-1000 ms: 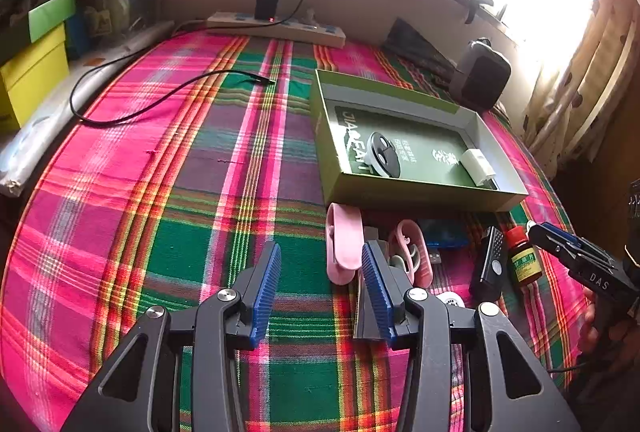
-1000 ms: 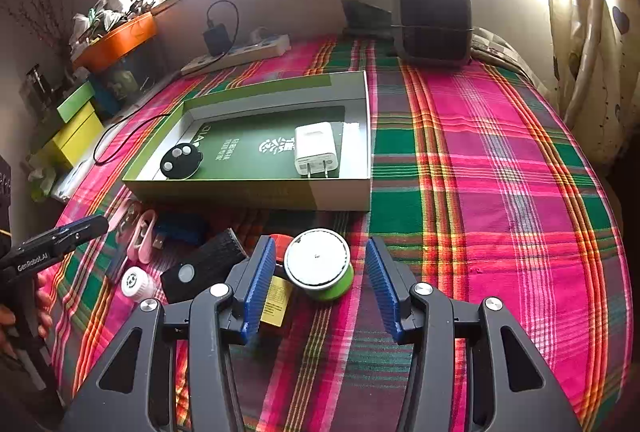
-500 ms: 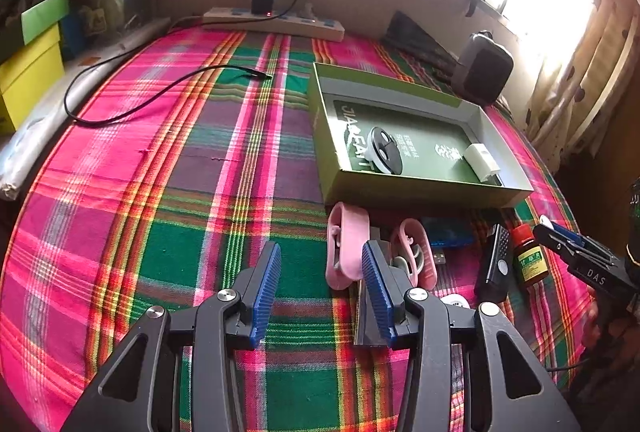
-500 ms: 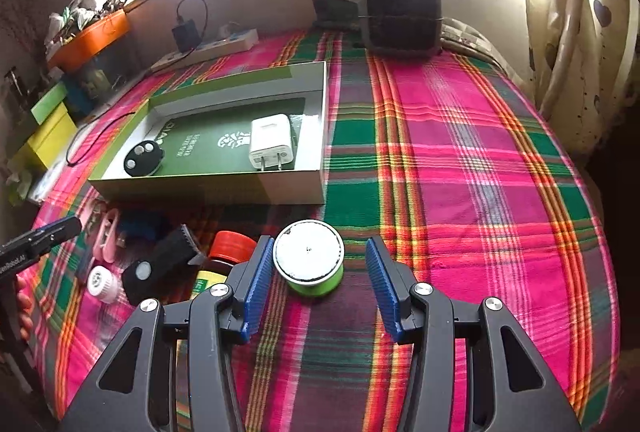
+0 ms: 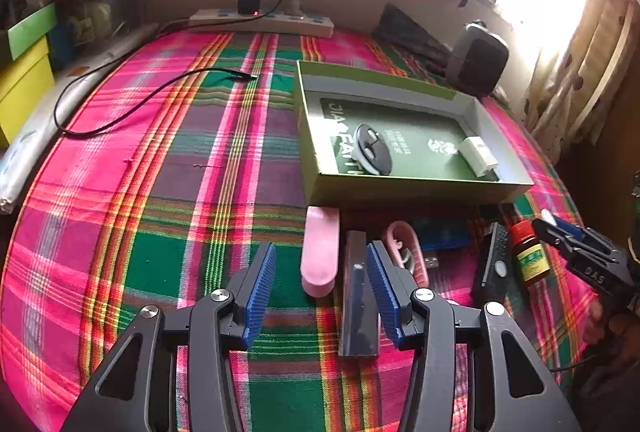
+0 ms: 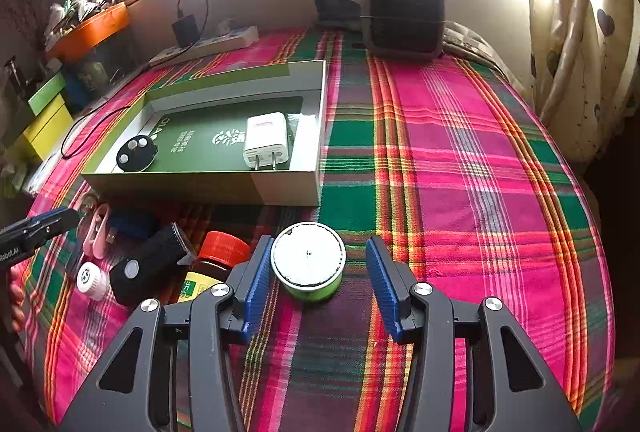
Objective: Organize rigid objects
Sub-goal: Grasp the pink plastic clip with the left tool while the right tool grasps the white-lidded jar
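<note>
A green box (image 5: 404, 192) (image 6: 200, 188) lies on the plaid cloth and holds a black key fob (image 5: 372, 154) (image 6: 137, 153) and a white charger (image 5: 478, 156) (image 6: 267, 140). My left gripper (image 5: 322, 284) is open; a pink case (image 5: 320, 252) and a dark flat bar (image 5: 357, 304) lie between its fingers. My right gripper (image 6: 316, 282) is open around a round white-lidded green tin (image 6: 308, 260), its left pad close to the tin. A red-capped bottle (image 6: 216, 260) (image 5: 528, 252), a black remote (image 6: 150, 264) (image 5: 494, 264), a pink clip (image 5: 406, 252) and a small white cap (image 6: 90, 278) lie in front of the box.
A blue object (image 5: 440, 236) lies by the box's front wall. A power strip (image 5: 262, 24) with a plugged charger and a loose black cable (image 5: 132, 104) are at the back left. A dark heater (image 6: 404, 16) stands at the back. Coloured boxes (image 5: 24, 72) sit at left.
My right gripper has moved forward so the green tin now sits between its fingers. My left gripper has edged forward toward the pink case and dark bar. Both stayed open.
</note>
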